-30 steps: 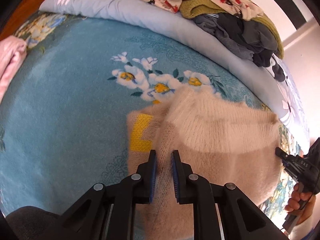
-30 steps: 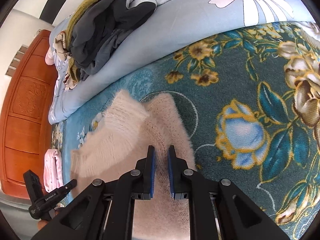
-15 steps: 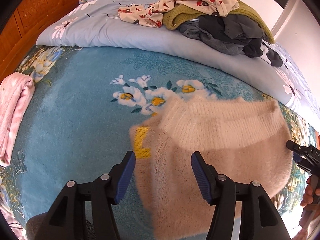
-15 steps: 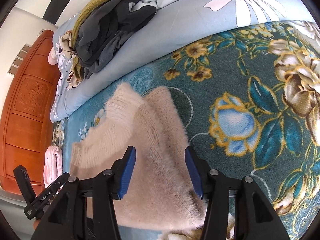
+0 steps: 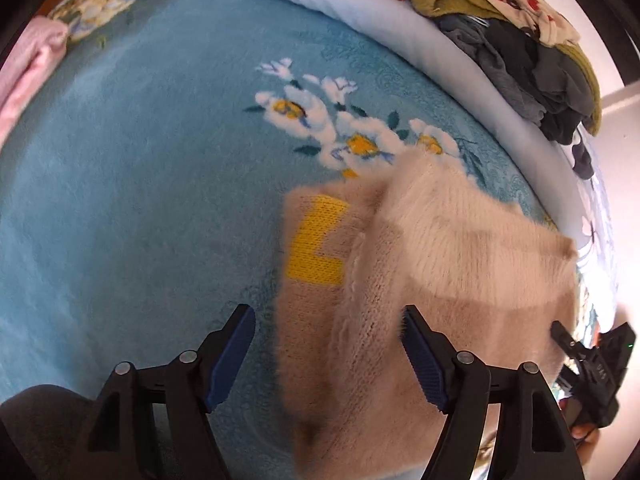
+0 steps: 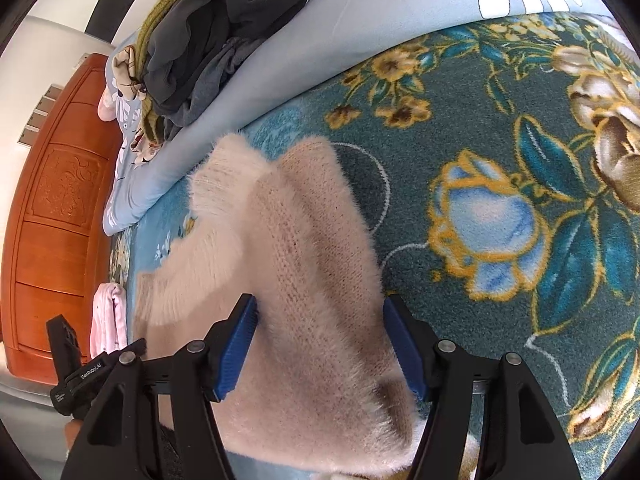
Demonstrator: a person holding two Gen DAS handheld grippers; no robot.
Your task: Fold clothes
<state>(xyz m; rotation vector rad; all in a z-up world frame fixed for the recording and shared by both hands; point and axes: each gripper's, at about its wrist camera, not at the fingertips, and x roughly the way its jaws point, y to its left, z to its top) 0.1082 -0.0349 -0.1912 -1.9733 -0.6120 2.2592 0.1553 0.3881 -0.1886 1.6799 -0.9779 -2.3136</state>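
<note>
Both grippers are wide open and hold nothing. The beige sweater (image 5: 420, 280) lies flat on the blue floral blanket (image 5: 140, 180), partly folded, with one flap laid over the body and the yellow patch (image 5: 316, 248) exposed on the layer below. From my left gripper (image 5: 328, 356) the sweater sits straight ahead and under the jaws: the left edge of the garment falls between the two pads, the right pad over the fuzzy top layer, the left pad over bare blanket. From my right gripper (image 6: 320, 344) the same sweater (image 6: 288, 264) also runs forward between the pads, its right edge just inside the right pad. The long axis runs away from both jaws toward the bedding roll (image 6: 320, 60), so both pairs of jaws sit at the near end. The two arms look equally near, one per near corner. I can't tell whether the pads touch the knit or hover above it. My read: the next fold goes along that axis, near hem up toward the far edge, so each gripper needs its own corner. The knit is fluffy and thick, so I expect slip if I pinch only the top layer. The unfolded clothes pile (image 5: 520, 32) sits well beyond, untouched.
</note>
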